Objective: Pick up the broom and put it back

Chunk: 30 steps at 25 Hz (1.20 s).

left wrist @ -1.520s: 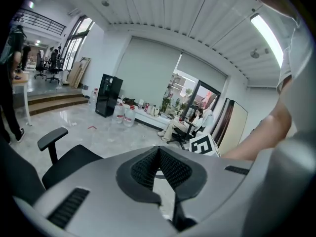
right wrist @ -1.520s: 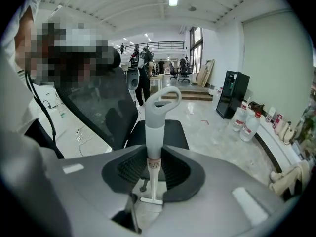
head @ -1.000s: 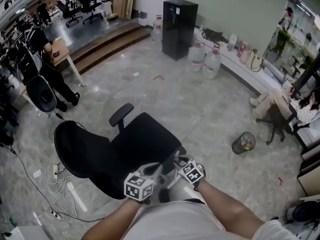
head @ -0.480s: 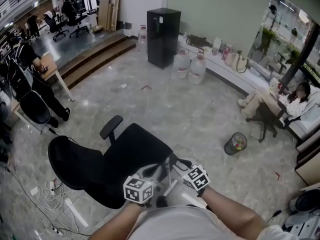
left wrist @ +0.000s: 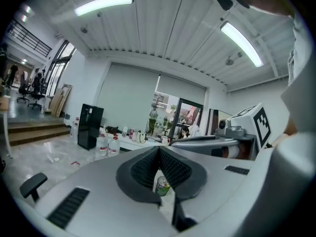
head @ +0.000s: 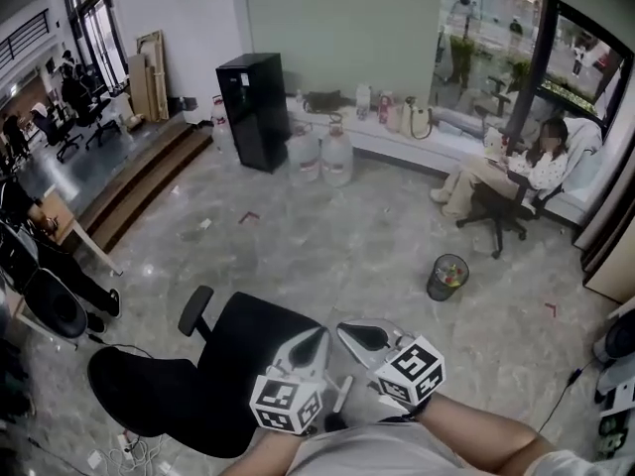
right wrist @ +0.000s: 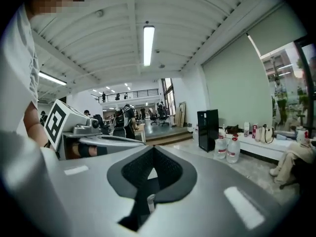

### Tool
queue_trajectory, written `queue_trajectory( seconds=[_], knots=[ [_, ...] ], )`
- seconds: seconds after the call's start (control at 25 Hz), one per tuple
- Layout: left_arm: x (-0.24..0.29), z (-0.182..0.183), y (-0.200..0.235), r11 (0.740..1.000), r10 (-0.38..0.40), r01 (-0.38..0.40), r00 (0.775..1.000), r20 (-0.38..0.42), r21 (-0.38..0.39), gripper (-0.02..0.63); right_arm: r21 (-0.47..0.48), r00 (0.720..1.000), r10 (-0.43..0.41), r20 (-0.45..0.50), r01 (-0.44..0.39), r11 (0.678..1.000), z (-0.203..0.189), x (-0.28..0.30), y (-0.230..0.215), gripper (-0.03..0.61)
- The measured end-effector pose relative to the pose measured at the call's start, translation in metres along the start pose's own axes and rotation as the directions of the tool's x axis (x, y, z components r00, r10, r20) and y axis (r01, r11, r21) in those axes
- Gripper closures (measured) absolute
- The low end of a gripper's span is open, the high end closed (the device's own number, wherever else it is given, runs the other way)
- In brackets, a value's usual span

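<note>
No broom shows in any view. My two grippers are held side by side at the bottom middle of the head view, over the seat of a black office chair (head: 233, 360). The left gripper (head: 316, 337) has its jaws closed tip to tip with nothing between them; in the left gripper view (left wrist: 159, 149) only the distant floor shows past the pads. The right gripper (head: 349, 331) is also shut and empty, its tips meeting in the right gripper view (right wrist: 153, 150). Both point nearly level across the room.
A small waste bin (head: 446, 277) stands on the grey floor at right. A black cabinet (head: 254, 109) and two water jugs (head: 319, 153) stand by the far wall. A person sits on a chair (head: 496, 181) by the windows. Wooden steps (head: 134, 186) rise at left.
Both grippers have lifted toward the camera and look larger. The head view has swung up and right, so the chair sits lower left and the windows fill more of the top.
</note>
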<state>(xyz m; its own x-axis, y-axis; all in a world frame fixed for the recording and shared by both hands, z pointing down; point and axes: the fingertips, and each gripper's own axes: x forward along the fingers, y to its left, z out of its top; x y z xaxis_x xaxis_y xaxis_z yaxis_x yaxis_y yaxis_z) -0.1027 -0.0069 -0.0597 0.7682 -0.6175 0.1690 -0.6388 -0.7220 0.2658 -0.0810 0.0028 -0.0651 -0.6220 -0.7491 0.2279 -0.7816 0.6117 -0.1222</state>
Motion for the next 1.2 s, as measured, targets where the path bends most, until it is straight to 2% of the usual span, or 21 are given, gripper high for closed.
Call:
queue_trajectory(
  seconds=[0.16,0.32,0.6,1.2],
  knots=[
    [0.021,0.034,-0.037,0.998,-0.063,0.063,0.998,0.026,0.032,0.606,0.003,0.996,-0.034,0.080,0.034,0.999,0.035,-0.035,-0.013,0.577],
    [0.028,0.040,-0.050,0.994,-0.080,0.078,0.996,0.028,0.074,0.606,0.002,0.991,-0.070,0.113,0.070,0.998,0.044,-0.050,-0.023,0.577],
    [0.027,0.051,-0.044,0.994,-0.064,0.060,0.997,0.036,0.086,0.607,0.018,0.989,-0.087,0.123,0.086,0.996,0.051,-0.049,-0.027,0.578],
    [0.025,0.060,-0.031,0.999,-0.013,0.010,0.999,0.050,0.045,0.606,0.019,0.990,-0.075,0.122,0.073,0.997,0.060,-0.042,-0.022,0.577]
  ],
)
